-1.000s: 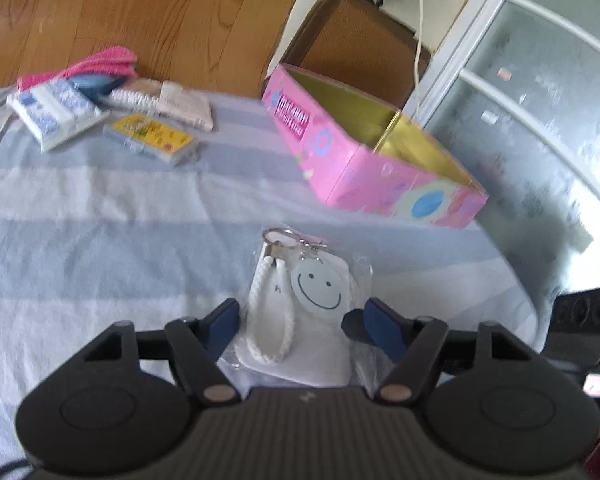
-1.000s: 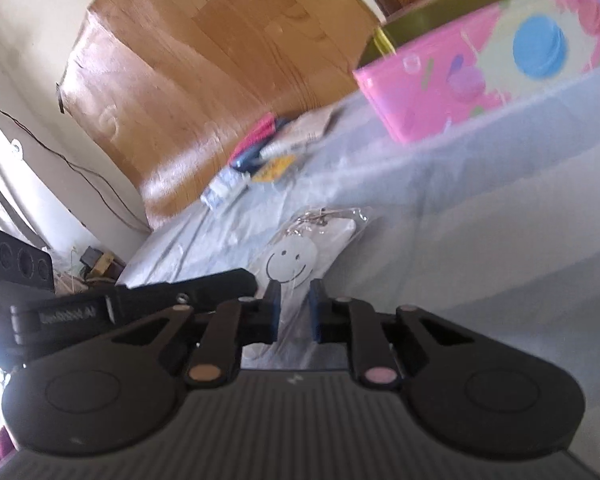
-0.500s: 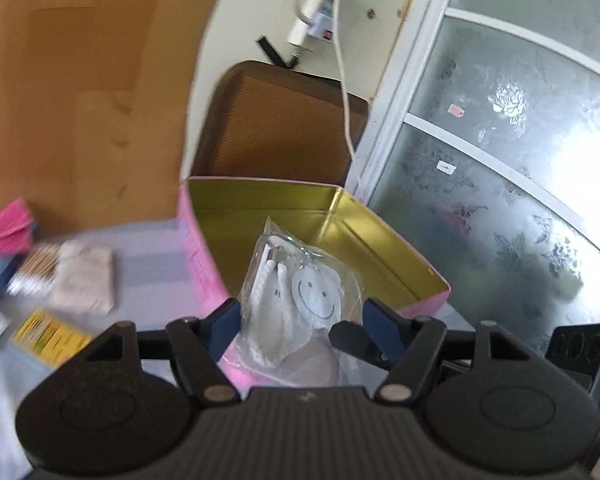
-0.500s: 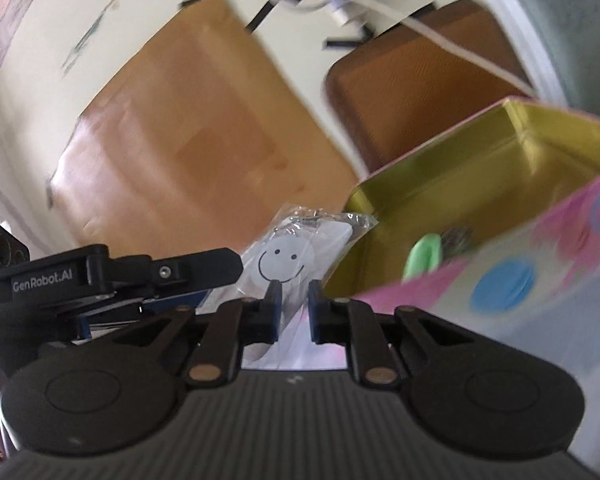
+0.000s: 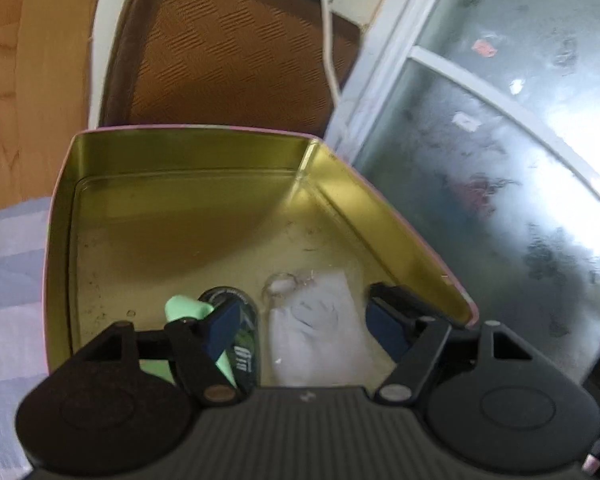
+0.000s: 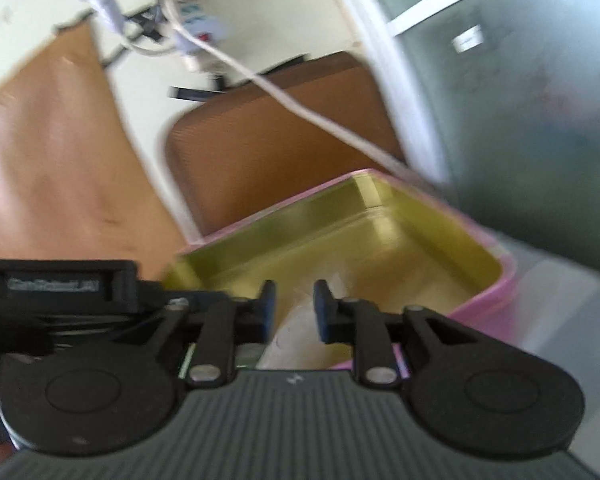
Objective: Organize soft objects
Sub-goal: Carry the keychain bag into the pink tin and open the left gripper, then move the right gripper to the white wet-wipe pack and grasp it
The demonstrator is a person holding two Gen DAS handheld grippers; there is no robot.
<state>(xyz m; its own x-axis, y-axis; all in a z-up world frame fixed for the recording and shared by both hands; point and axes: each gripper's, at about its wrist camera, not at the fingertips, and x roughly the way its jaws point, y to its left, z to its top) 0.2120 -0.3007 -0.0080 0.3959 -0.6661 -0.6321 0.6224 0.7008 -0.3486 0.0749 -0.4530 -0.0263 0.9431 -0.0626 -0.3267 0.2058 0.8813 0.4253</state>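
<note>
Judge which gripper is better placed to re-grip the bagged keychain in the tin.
Left, probably. Both sets of jaws have just been opening. The left gripper points down into the tin, jaws wide on either side of the bagged keychain, not touching it. The right gripper has a narrower gap and a flatter, blurred view.

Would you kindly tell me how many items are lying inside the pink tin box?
3: a mint-green item at the near left, a dark oval item beside it, and a clear-bagged white keychain toward the right. The gripper body may hide more.
</note>
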